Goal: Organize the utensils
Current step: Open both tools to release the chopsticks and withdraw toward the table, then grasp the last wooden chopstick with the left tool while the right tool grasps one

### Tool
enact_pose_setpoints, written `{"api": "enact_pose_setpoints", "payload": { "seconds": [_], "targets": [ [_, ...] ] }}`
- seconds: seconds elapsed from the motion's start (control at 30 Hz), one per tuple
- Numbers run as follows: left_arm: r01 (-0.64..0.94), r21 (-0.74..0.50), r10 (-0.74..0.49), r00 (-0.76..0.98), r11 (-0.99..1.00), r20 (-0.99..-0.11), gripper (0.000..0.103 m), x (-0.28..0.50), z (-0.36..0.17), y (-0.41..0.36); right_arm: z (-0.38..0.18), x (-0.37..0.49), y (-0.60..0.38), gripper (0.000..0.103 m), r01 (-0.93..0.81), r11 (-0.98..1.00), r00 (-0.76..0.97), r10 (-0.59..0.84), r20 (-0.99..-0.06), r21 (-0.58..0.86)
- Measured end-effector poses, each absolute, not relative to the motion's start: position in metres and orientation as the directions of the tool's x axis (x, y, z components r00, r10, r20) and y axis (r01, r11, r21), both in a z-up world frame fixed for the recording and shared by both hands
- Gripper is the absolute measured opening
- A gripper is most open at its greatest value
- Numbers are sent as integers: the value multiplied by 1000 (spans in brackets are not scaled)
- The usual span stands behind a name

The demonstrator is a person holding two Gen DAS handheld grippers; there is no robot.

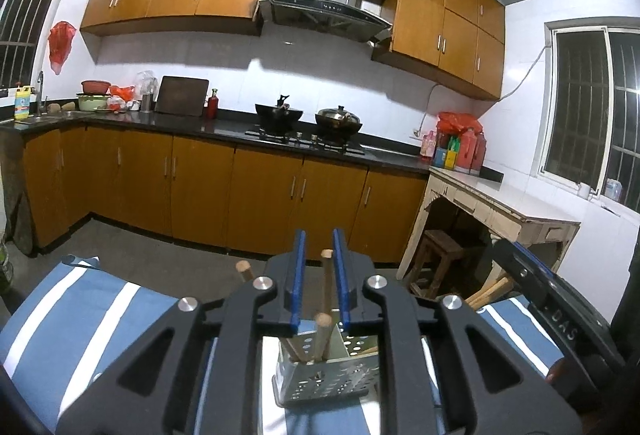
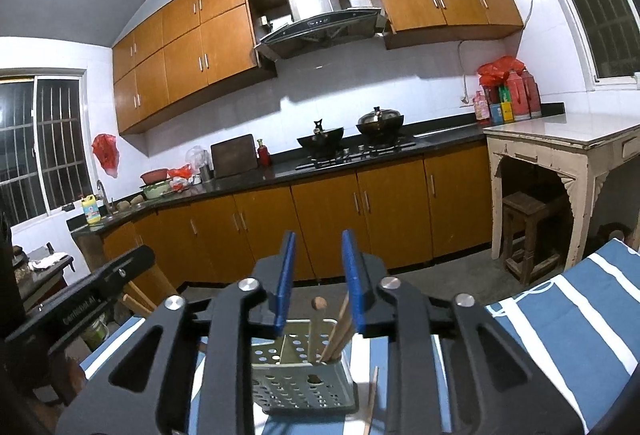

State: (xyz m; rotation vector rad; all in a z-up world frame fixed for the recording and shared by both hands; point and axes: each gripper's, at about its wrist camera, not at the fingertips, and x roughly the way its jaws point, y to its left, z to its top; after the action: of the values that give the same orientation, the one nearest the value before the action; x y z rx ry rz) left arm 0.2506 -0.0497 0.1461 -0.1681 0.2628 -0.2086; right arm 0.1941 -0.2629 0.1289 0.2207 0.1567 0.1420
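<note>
A perforated metal utensil holder [image 1: 326, 375] stands on a blue and white striped cloth [image 1: 80, 319]; it also shows in the right wrist view [image 2: 304, 383]. Wooden-handled utensils [image 1: 322, 335] stand upright in it. In the right wrist view a round-ended wooden handle [image 2: 316, 327] and chopsticks [image 2: 340, 331] stick up from it. My left gripper [image 1: 319, 247] is open just above the holder, its blue pads either side of a wooden handle [image 1: 327, 283] without touching. My right gripper [image 2: 318, 247] is open and empty above the holder. One chopstick [image 2: 372, 399] lies on the cloth to the right.
The right gripper's body [image 1: 560, 315] shows at the left wrist view's right edge, wooden sticks [image 1: 490, 293] beside it. Behind are orange kitchen cabinets [image 1: 260, 191], a stove with two pots [image 1: 308, 119], a worn white table [image 1: 504, 203] and a wooden stool [image 1: 440, 259].
</note>
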Motion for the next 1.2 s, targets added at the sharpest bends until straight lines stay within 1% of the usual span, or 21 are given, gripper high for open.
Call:
{"api": "enact_pose_setpoints", "payload": {
  "seconds": [0.1, 0.17, 0.23, 0.33, 0.37, 0.43, 0.57, 0.63, 0.77, 0.83, 0.9, 0.97, 1.03, 1.17, 1.2],
  "targets": [
    [180, -184, -220, 949, 966, -227, 23, 236, 152, -44, 131, 182, -266, 26, -120, 968, 978, 153, -141, 219],
    [177, -176, -215, 950, 968, -226, 25, 225, 154, -39, 131, 171, -269, 29, -113, 971, 978, 146, -147, 209],
    [175, -169, -211, 951, 970, -226, 26, 214, 154, -32, 127, 161, -273, 36, -104, 974, 978, 137, -159, 202],
    [154, -160, -191, 950, 975, -247, 36, 193, 144, -18, 111, 147, -281, 39, -83, 977, 971, 123, -206, 195],
    [142, -163, -182, 948, 976, -261, 39, 187, 138, -12, 101, 144, -283, 40, -69, 979, 966, 114, -233, 193],
    [124, -171, -171, 940, 977, -294, 43, 180, 124, -2, 80, 140, -288, 42, -44, 978, 948, 104, -300, 202],
    [72, -154, -129, 905, 986, -405, 44, 173, 79, 17, 36, 144, -295, 42, 14, 973, 897, 90, -433, 230],
    [45, -149, -111, 874, 988, -474, 44, 175, 53, 25, 16, 147, -293, 42, 27, 970, 866, 98, -490, 240],
    [12, -143, -93, 807, 990, -582, 44, 177, 9, 35, -13, 154, -277, 42, 9, 975, 807, 123, -578, 220],
    [11, -133, -91, 784, 991, -614, 44, 178, -3, 35, -24, 157, -268, 42, -11, 976, 775, 146, -616, 217],
    [19, -122, -93, 765, 992, -637, 47, 178, -15, 34, -32, 165, -257, 42, -33, 977, 741, 165, -652, 210],
    [29, -118, -99, 759, 993, -644, 52, 179, -20, 31, -39, 172, -244, 42, -46, 983, 713, 156, -684, 175],
    [43, -107, -102, 757, 993, -646, 54, 179, -21, 27, -47, 182, -232, 42, -55, 989, 682, 140, -718, 140],
    [77, -88, -116, 751, 993, -651, 56, 180, -20, 18, -62, 190, -227, 42, -41, 993, 644, 108, -757, 107],
    [83, -89, -121, 747, 993, -653, 56, 182, -19, 14, -65, 191, -227, 41, -35, 994, 638, 101, -764, 102]
  ]
}}
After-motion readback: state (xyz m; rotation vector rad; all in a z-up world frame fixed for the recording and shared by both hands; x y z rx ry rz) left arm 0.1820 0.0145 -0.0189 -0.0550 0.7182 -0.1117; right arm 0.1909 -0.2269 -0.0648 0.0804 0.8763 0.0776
